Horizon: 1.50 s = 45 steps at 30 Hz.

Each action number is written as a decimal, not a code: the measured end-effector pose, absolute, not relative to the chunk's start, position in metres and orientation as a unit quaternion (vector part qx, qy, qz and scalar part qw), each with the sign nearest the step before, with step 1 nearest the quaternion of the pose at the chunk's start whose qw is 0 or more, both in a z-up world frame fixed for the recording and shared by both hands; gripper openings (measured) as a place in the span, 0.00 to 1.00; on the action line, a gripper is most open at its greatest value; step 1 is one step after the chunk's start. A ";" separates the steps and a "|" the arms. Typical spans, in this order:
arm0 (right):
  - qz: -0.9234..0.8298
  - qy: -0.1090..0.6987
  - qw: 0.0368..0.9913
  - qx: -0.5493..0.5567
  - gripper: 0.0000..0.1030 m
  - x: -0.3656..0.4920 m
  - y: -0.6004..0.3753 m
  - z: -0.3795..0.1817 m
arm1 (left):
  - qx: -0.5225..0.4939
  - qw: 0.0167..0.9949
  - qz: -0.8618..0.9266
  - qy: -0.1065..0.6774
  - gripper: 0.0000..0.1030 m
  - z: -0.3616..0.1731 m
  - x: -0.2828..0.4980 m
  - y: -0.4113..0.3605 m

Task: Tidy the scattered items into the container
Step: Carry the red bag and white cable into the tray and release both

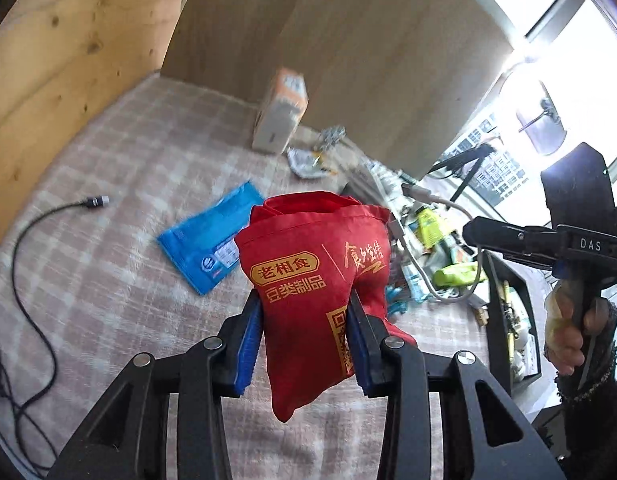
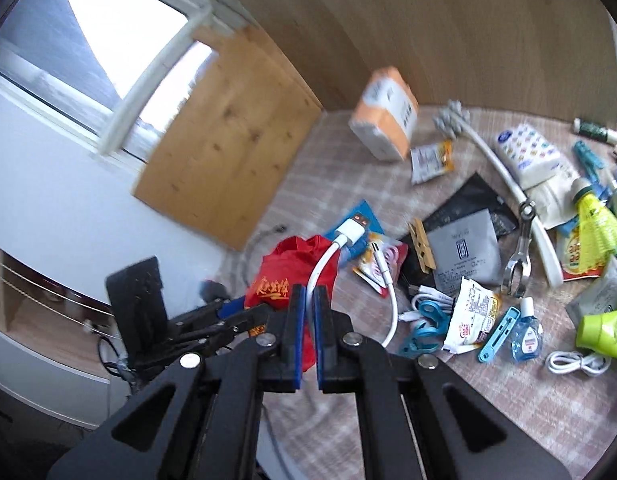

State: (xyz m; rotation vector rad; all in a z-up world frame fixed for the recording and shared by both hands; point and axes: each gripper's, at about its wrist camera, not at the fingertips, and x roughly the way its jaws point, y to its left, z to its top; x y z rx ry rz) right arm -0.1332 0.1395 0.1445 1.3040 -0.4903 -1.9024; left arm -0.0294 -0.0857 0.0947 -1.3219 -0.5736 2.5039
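Red drawstring pouch [image 1: 308,280] is pinched between the blue pads of the left hand-held gripper [image 1: 304,336], held up off the checked blanket [image 1: 108,280], mouth gathered at the far end. The right hand-held gripper [image 2: 310,300] has its fingers nearly together, clamped on a white USB cable [image 2: 350,236] that arcs up over the pouch. A black container [image 1: 508,320] sits at the right, near the person's hand [image 1: 568,328]. Clutter covers the far right.
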 end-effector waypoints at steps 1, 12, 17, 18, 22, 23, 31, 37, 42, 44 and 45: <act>-0.750 -0.196 0.382 0.503 0.04 -0.130 0.146 0.152 | -0.448 0.128 0.863 -0.194 0.35 0.102 -0.028 -0.083; -0.823 -0.231 0.276 0.439 0.04 -0.075 0.292 0.191 | -0.442 0.240 0.854 -0.135 0.35 0.131 -0.044 0.024; -0.850 -0.247 0.174 0.431 0.04 -0.040 0.384 0.186 | -0.455 0.317 0.828 -0.086 0.35 0.134 -0.055 0.115; -0.857 -0.247 0.151 0.427 0.04 -0.031 0.403 0.186 | -0.455 0.334 0.822 -0.074 0.35 0.136 -0.056 0.135; -0.874 -0.244 0.071 0.413 0.04 -0.004 0.466 0.188 | -0.454 0.386 0.802 -0.040 0.35 0.143 -0.054 0.202; -0.878 -0.242 0.049 0.411 0.04 0.001 0.482 0.187 | -0.453 0.397 0.797 -0.031 0.35 0.144 -0.054 0.219; -0.888 -0.191 -0.096 0.407 0.04 0.019 0.571 0.187 | -0.440 0.467 0.767 0.015 0.37 0.154 -0.038 0.332; -0.882 -0.181 -0.160 0.405 0.43 0.012 0.609 0.181 | -0.444 0.453 0.771 0.058 0.60 0.148 -0.034 0.387; -0.885 -0.158 -0.148 0.412 0.47 0.007 0.595 0.181 | -0.450 0.439 0.776 0.052 0.60 0.142 -0.036 0.369; -0.888 -0.151 -0.135 0.413 0.47 0.002 0.581 0.181 | -0.457 0.429 0.778 0.042 0.60 0.140 -0.040 0.356; -0.891 -0.148 -0.125 0.412 0.47 -0.001 0.573 0.182 | -0.458 0.424 0.780 0.038 0.60 0.140 -0.042 0.349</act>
